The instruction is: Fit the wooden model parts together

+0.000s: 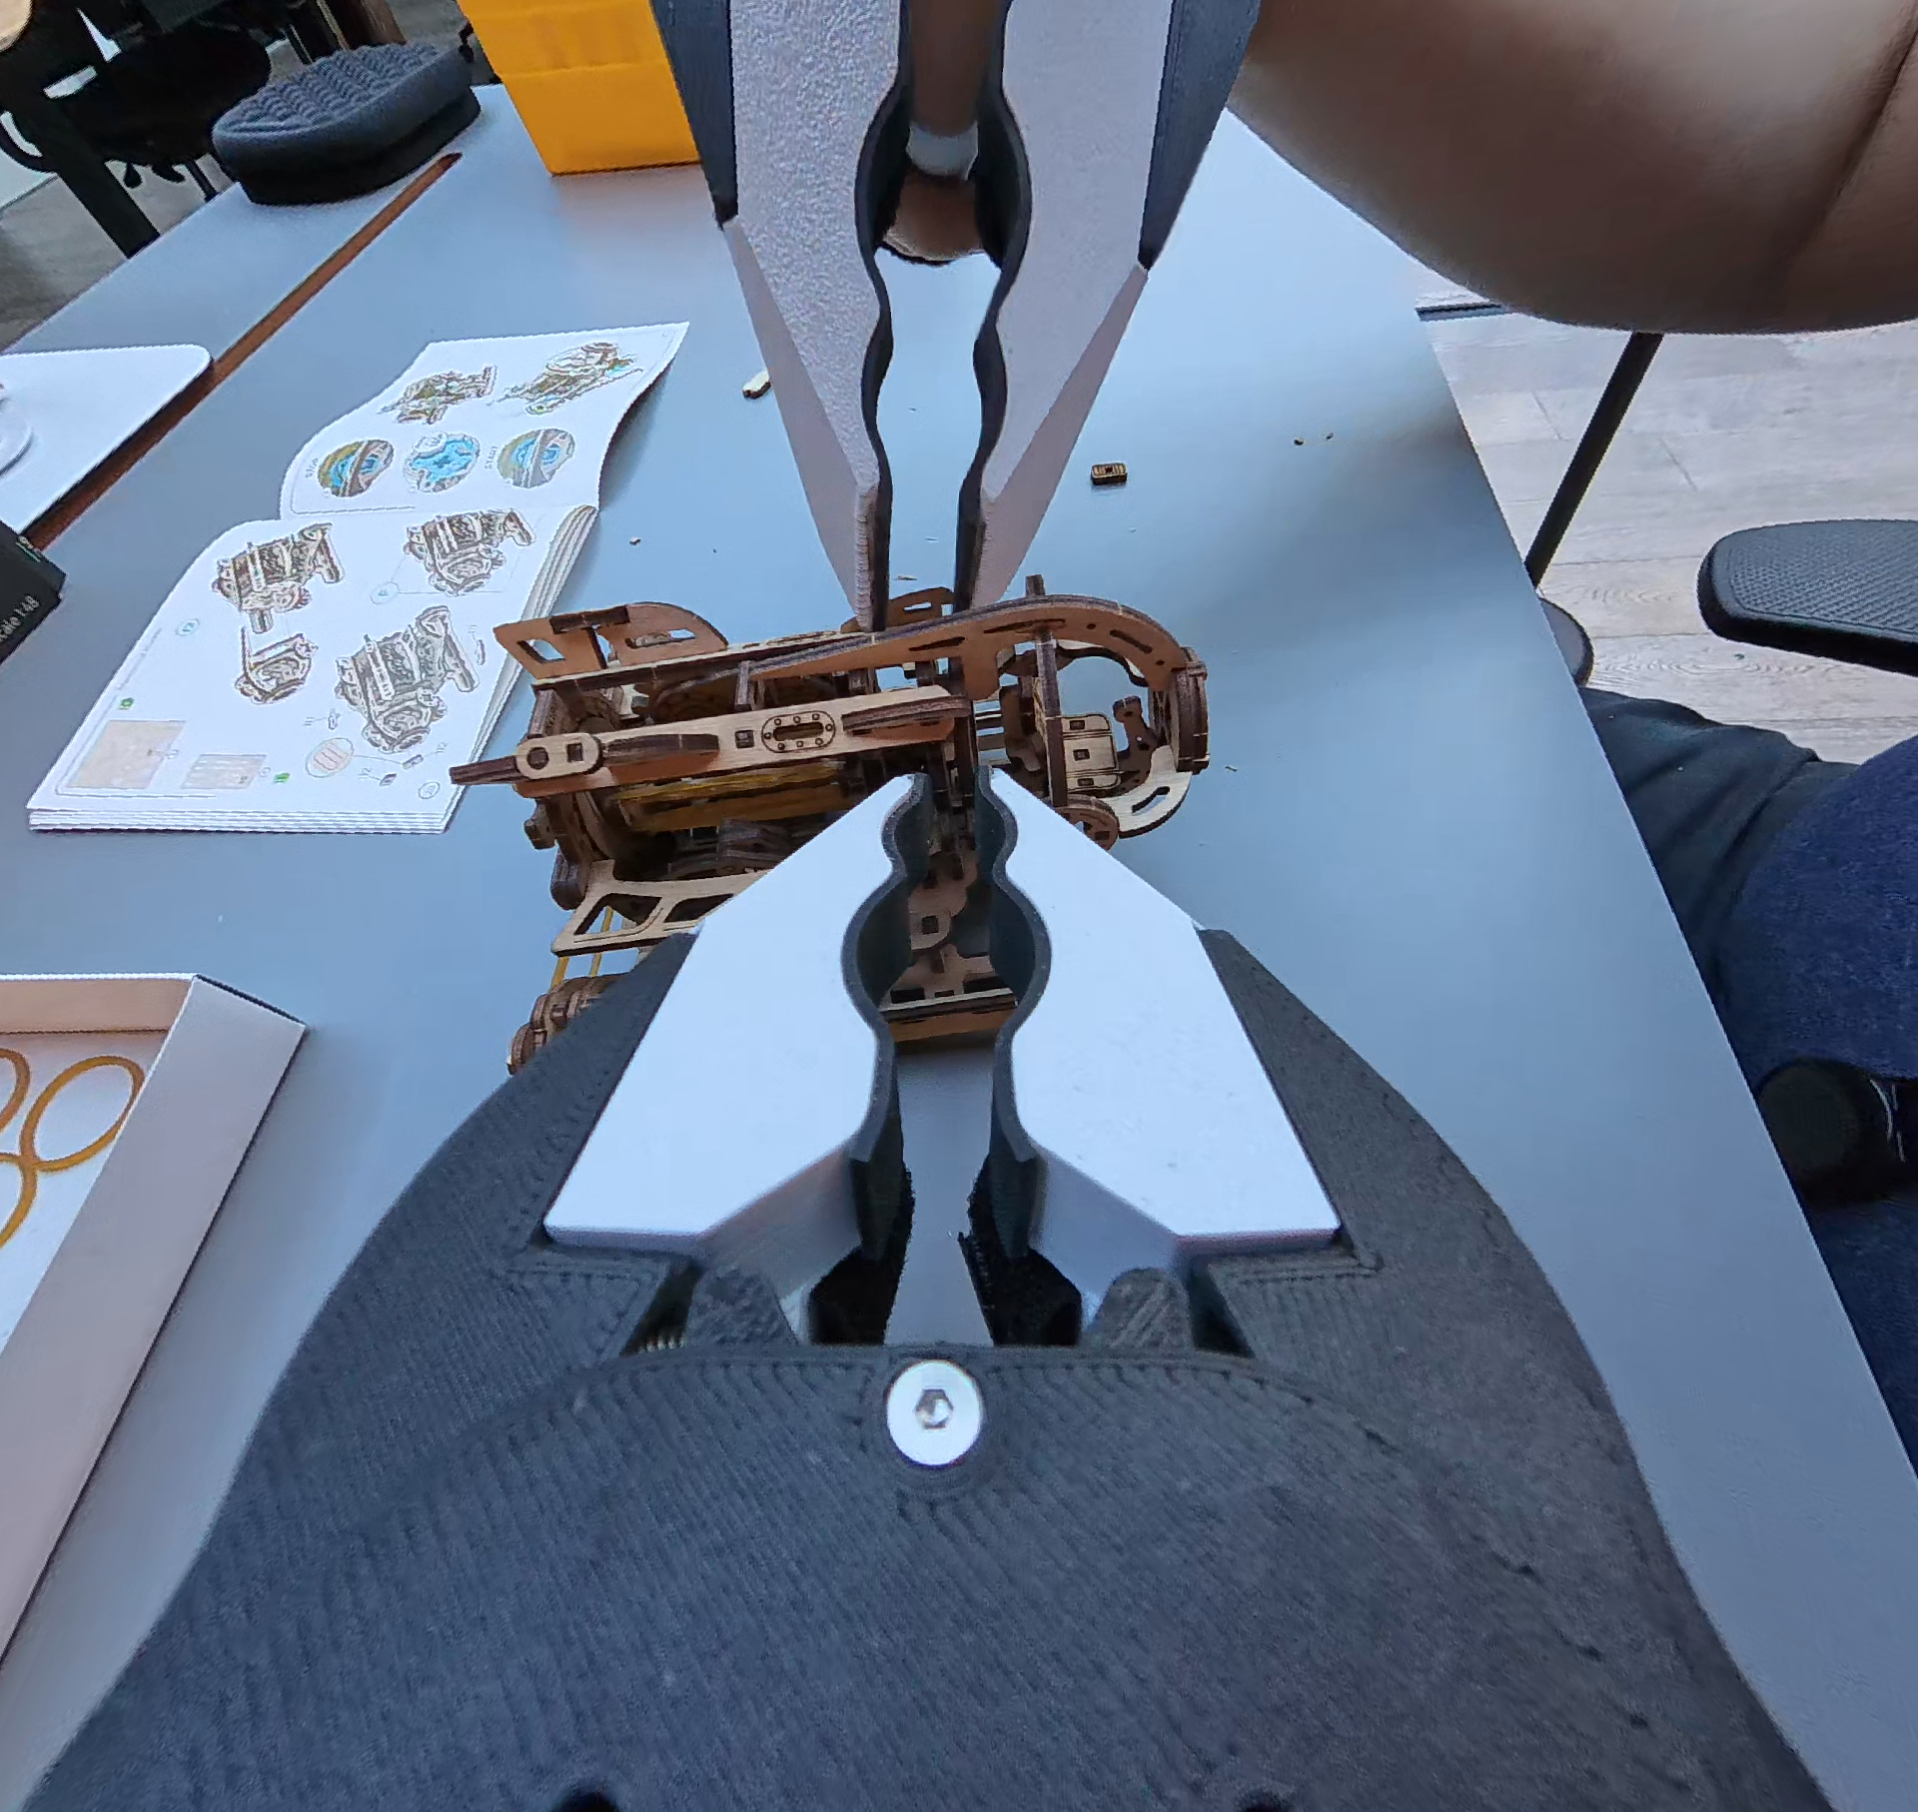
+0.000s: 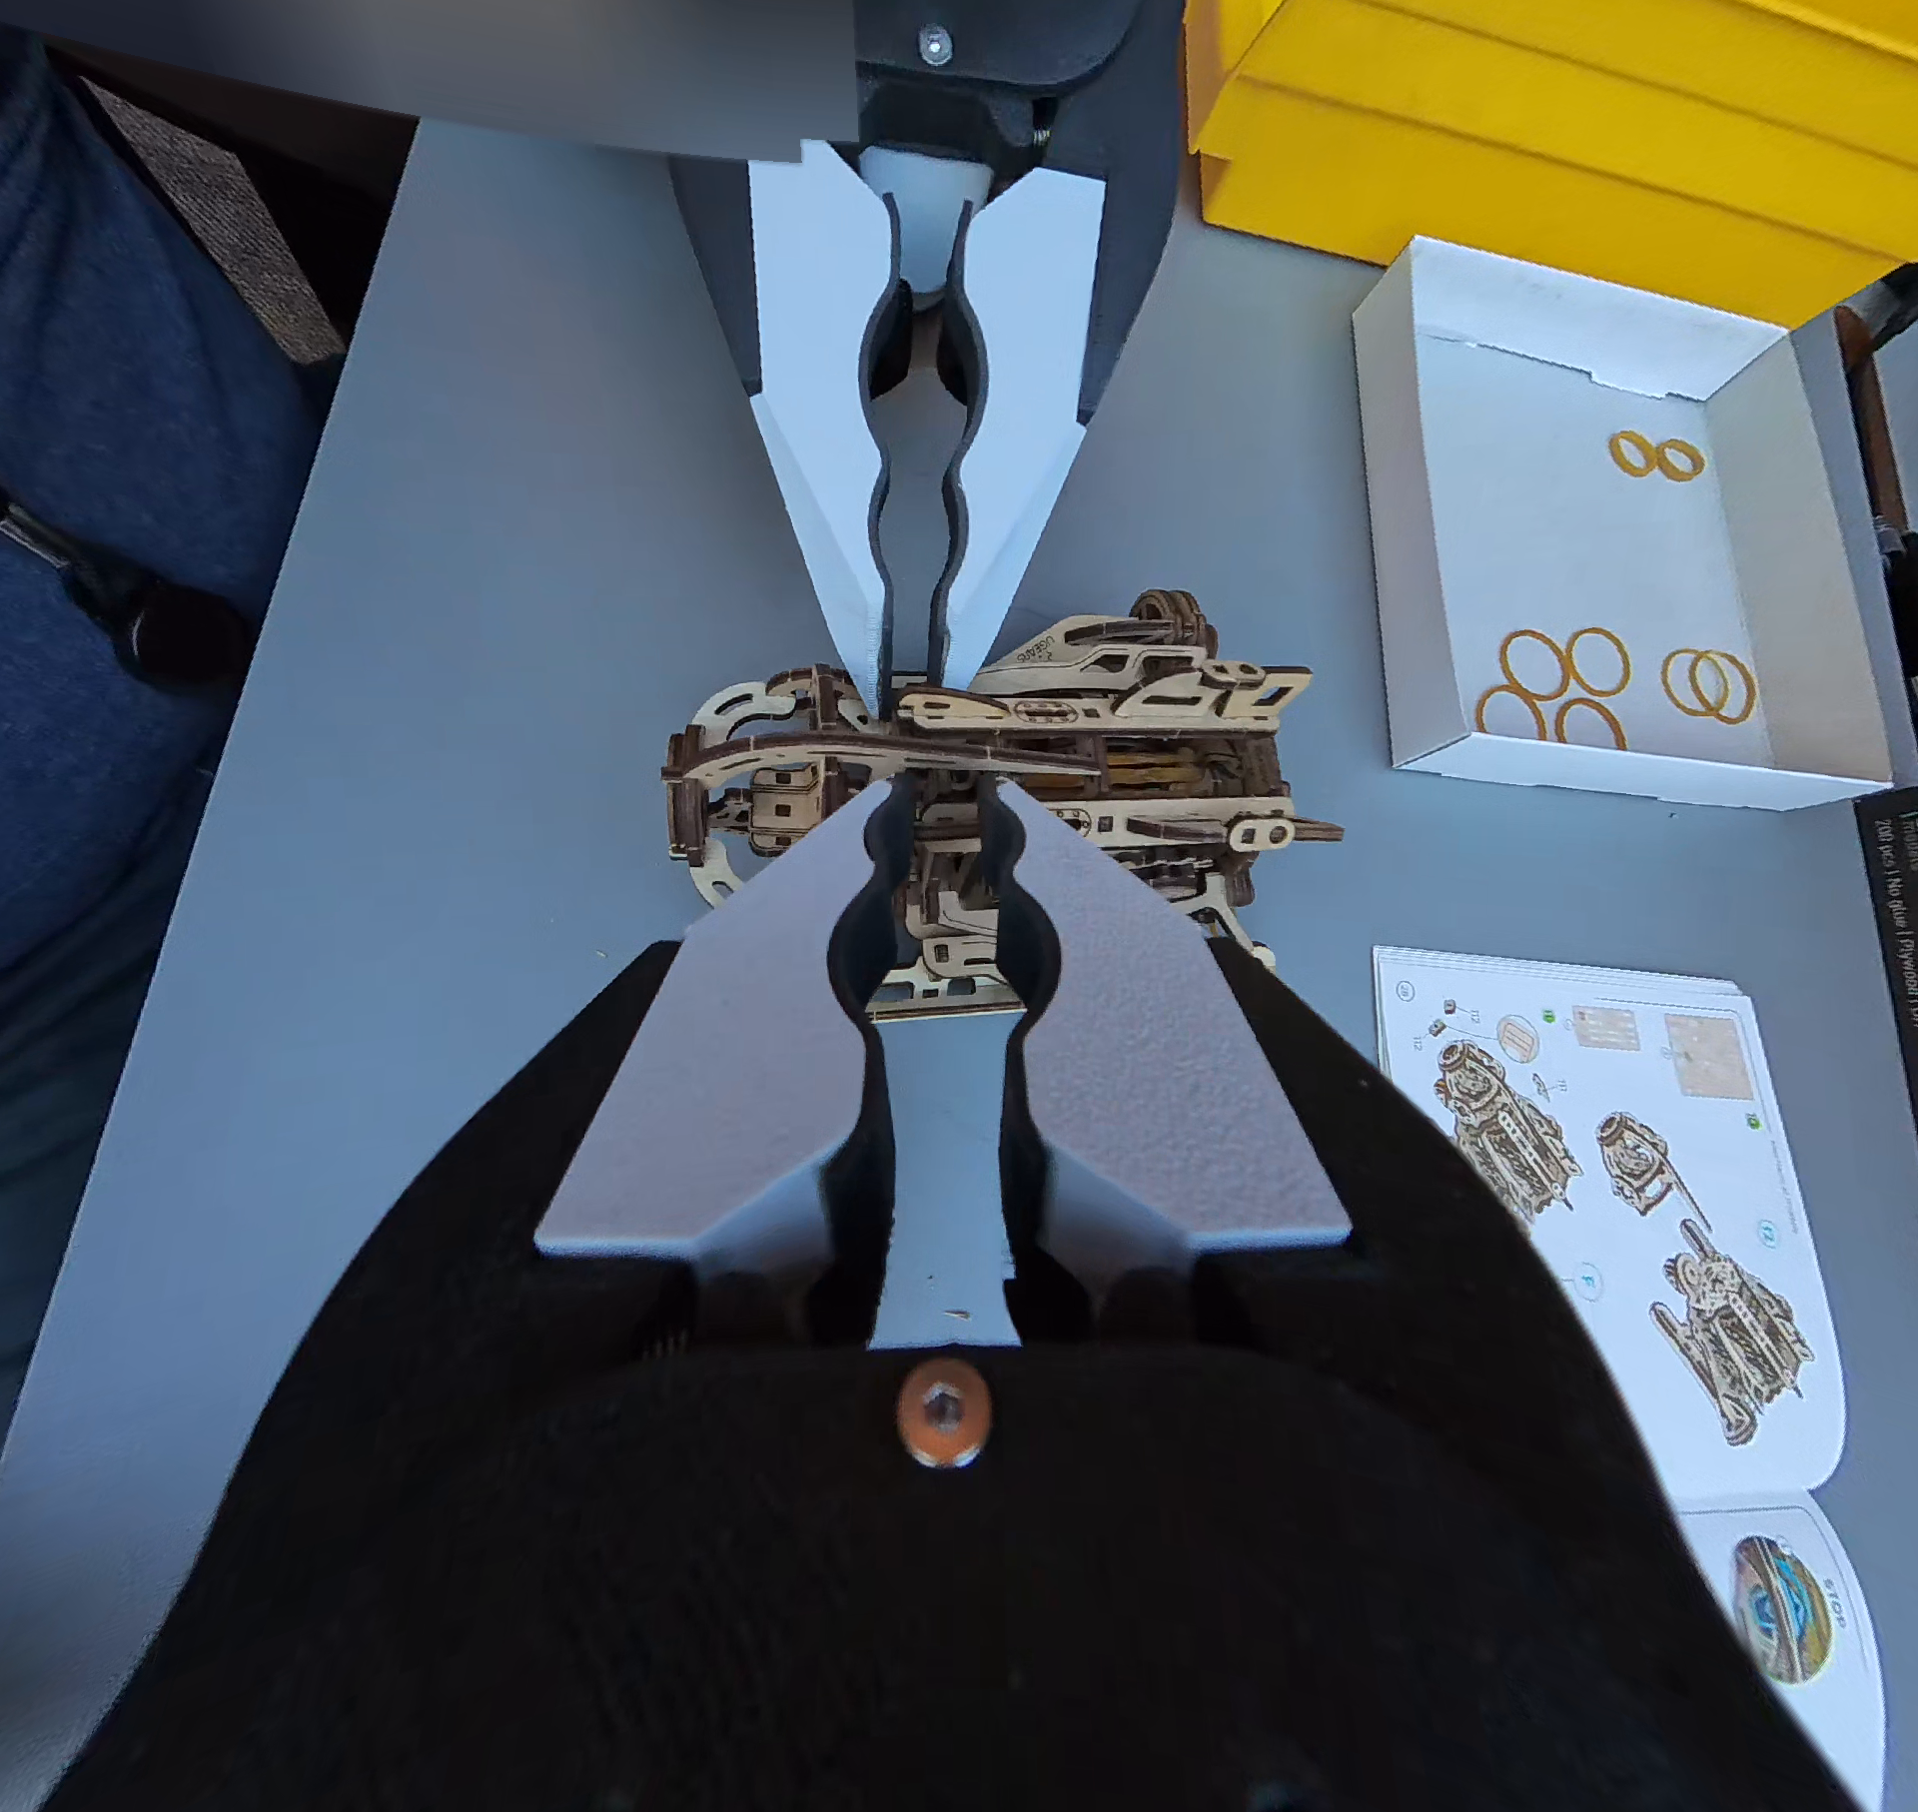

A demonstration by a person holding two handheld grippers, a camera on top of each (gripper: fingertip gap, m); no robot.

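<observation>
The left gripper (image 1: 947, 787), white-faced fingers with wavy black pads on a black printed body, has its tips narrowed onto the near side of the laser-cut brown plywood model vehicle (image 1: 830, 756); the jaws look pressed onto a thin upright wooden plate there, though the contact itself is partly hidden by the fingers. Facing it from the far side, the right gripper (image 1: 919, 589) of the same build comes down on the model's top edge beside the long curved plywood arch strip (image 1: 1048, 626), its tips a narrow slot apart; whether they pinch the strip or merely straddle it I cannot tell. The model sits on the grey table (image 1: 1349, 724), directly between the two sets of tips, with its long axis running crosswise to both. So both tools are equally close, meeting it head-on from opposite sides; any seating push would likely go across the model's width, with one gripper bracing. Farther out lie an open instruction booklet (image 1: 343, 621), a white cardboard tray (image 2: 1578, 558) of yellow rubber bands (image 2: 1557, 683), and a yellow plastic bin (image 1: 571, 29).
</observation>
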